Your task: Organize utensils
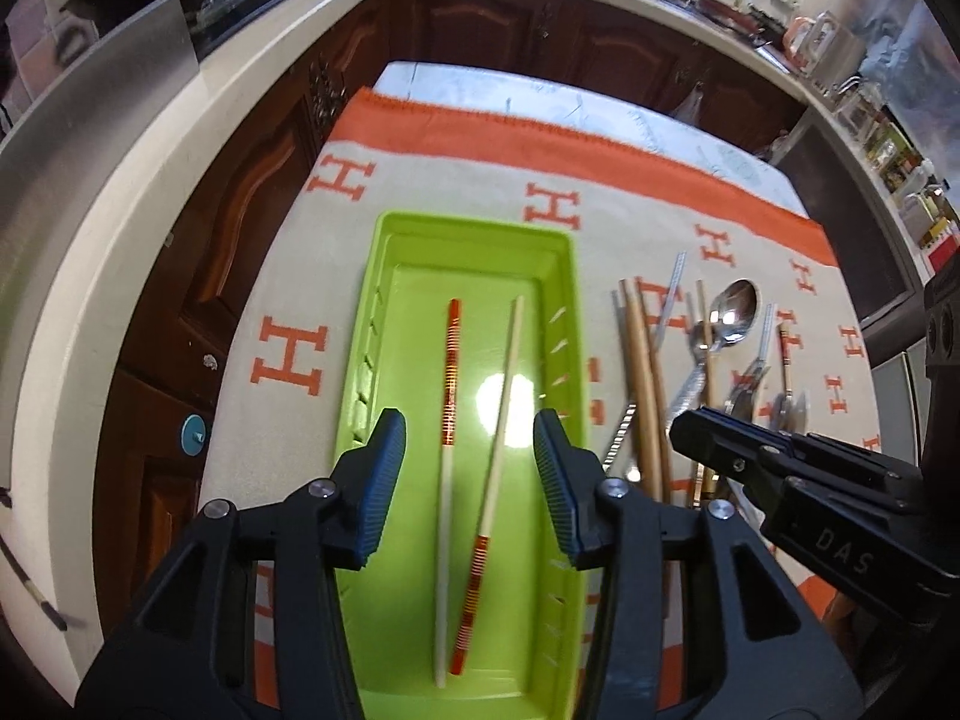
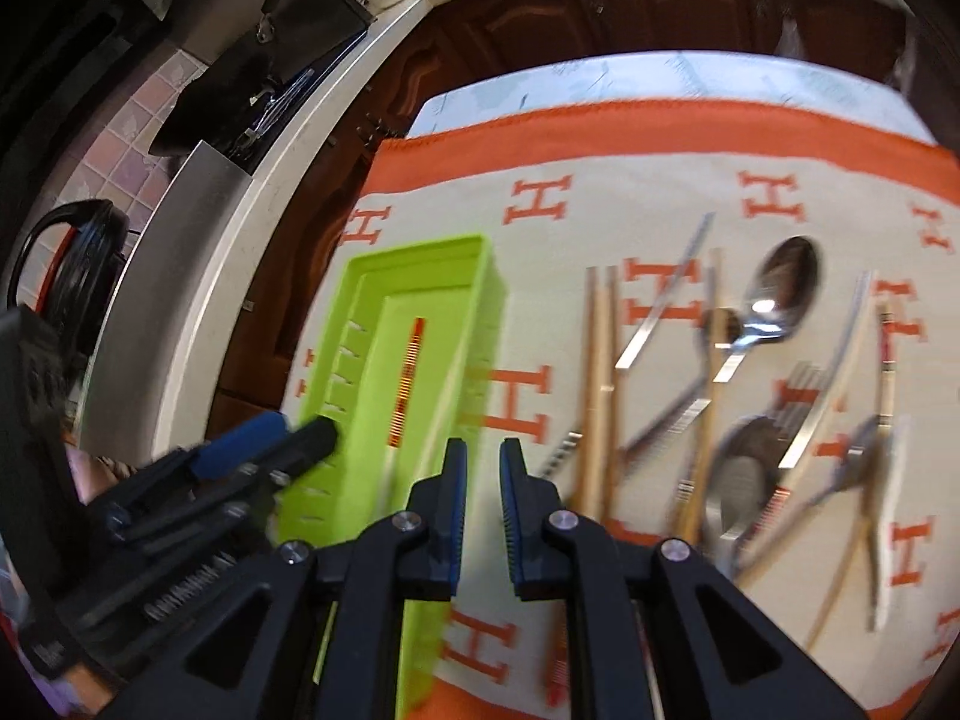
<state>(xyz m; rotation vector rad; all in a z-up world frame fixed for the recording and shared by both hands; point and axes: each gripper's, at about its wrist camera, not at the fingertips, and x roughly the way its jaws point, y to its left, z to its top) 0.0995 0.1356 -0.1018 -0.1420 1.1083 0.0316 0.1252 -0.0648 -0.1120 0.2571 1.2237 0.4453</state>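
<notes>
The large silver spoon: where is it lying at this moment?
In the left wrist view, the large silver spoon lies on the patterned cloth, to the right of the green tray, among the loose utensils beside the brown chopsticks.

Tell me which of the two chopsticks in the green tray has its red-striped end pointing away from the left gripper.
The left chopstick: its striped end points away; the right chopstick's points toward the left gripper.

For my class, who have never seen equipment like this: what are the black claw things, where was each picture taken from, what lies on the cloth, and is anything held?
They are two hand-held grippers a person carries, each with a camera looking along its jaws. One picture is from the left gripper, above a green tray holding two chopsticks. The other is from the right gripper, beside the tray. Loose spoons, forks and wooden chopsticks lie on the orange-patterned cloth. Both pairs of jaws hold nothing; the left stands wide open, the right narrowly.
</notes>
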